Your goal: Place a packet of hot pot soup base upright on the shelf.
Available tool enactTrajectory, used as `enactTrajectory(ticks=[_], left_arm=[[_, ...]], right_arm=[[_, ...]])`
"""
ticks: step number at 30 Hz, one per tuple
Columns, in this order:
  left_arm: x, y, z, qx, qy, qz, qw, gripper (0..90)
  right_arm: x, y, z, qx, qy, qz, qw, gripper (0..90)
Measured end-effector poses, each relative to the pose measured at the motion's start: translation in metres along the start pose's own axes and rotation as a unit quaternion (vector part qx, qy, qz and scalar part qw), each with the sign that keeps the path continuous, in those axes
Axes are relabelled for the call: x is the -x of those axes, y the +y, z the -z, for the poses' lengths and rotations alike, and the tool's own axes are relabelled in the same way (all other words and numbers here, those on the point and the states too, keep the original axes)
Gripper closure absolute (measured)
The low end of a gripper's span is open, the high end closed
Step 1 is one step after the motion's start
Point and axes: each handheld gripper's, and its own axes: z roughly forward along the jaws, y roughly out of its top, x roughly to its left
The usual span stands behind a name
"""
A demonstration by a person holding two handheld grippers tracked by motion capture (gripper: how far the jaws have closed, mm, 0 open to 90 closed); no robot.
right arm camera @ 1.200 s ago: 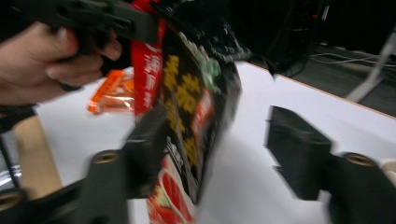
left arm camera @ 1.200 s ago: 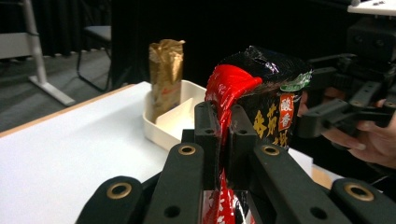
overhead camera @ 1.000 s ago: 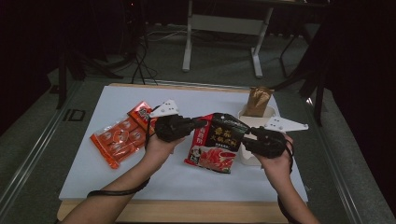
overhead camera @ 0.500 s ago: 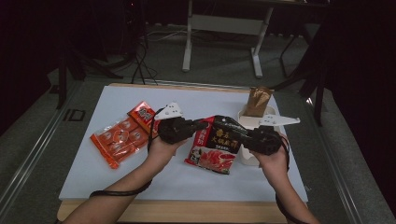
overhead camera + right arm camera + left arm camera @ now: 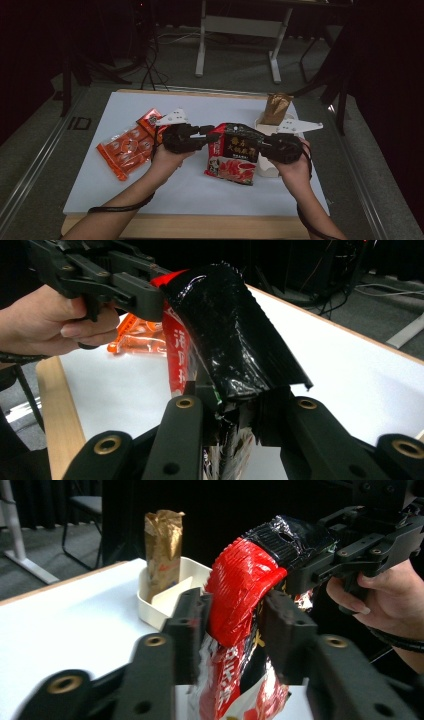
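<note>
Above the white bench [image 5: 100, 190], the right claw [image 5: 264, 144] grips a red-and-black snack bag [image 5: 235, 155]; the left claw [image 5: 212, 136], jaws just opening, loosely straddles its left edge.

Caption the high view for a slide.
Two hand-held grippers, left and right, hold a red-and-black snack bag above the white table, beside a white tray.

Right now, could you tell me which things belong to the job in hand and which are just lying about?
In the job:
- red-and-black snack bag
- left hand-held gripper
- right hand-held gripper

Lying about:
- orange packet
- white tray
- brown paper bag
</note>
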Motion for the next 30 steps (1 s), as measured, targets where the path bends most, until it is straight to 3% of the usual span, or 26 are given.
enactTrajectory(ticks=[3,5,6,12,14,16,18,20,30], left_arm=[[0.000,0.000,0.004,0.005,0.009,0.001,0.9999,50.4],[-0.002,-0.001,0.009,0.003,0.010,0.006,0.9999,49.5],[-0.003,-0.002,0.010,0.003,0.012,0.007,0.9999,44.1],[-0.005,-0.008,0.014,-0.002,-0.001,0.014,0.9999,24.8],[-0.004,-0.011,0.013,-0.009,0.002,0.010,0.9999,15.7],[-0.003,-0.015,0.013,-0.015,0.009,0.002,0.9998,13.7],[-0.004,-0.018,0.013,-0.020,0.004,0.005,0.9998,11.7],[-0.005,-0.022,0.012,-0.032,-0.001,0.010,0.9994,1.8],[-0.005,-0.038,0.017,-0.052,0.018,-0.016,0.9984,1.3]], right_arm=[[0.000,0.002,0.001,0.001,0.000,0.000,1.0000,76.8],[0.002,0.005,0.003,0.004,0.000,0.001,1.0000,76.8],[0.003,0.006,0.005,0.010,-0.001,-0.002,0.9999,76.8],[0.005,0.018,0.016,0.029,-0.008,0.003,0.9995,76.7],[0.007,0.023,0.020,0.036,-0.010,0.003,0.9993,76.7],[0.009,0.028,0.024,0.041,-0.013,0.004,0.9991,76.7],[0.013,0.033,0.029,0.049,-0.017,0.004,0.9986,76.7],[0.016,0.038,0.034,0.056,-0.022,0.005,0.9982,76.6],[0.037,0.056,0.058,0.074,-0.060,0.006,0.9954,76.5]])
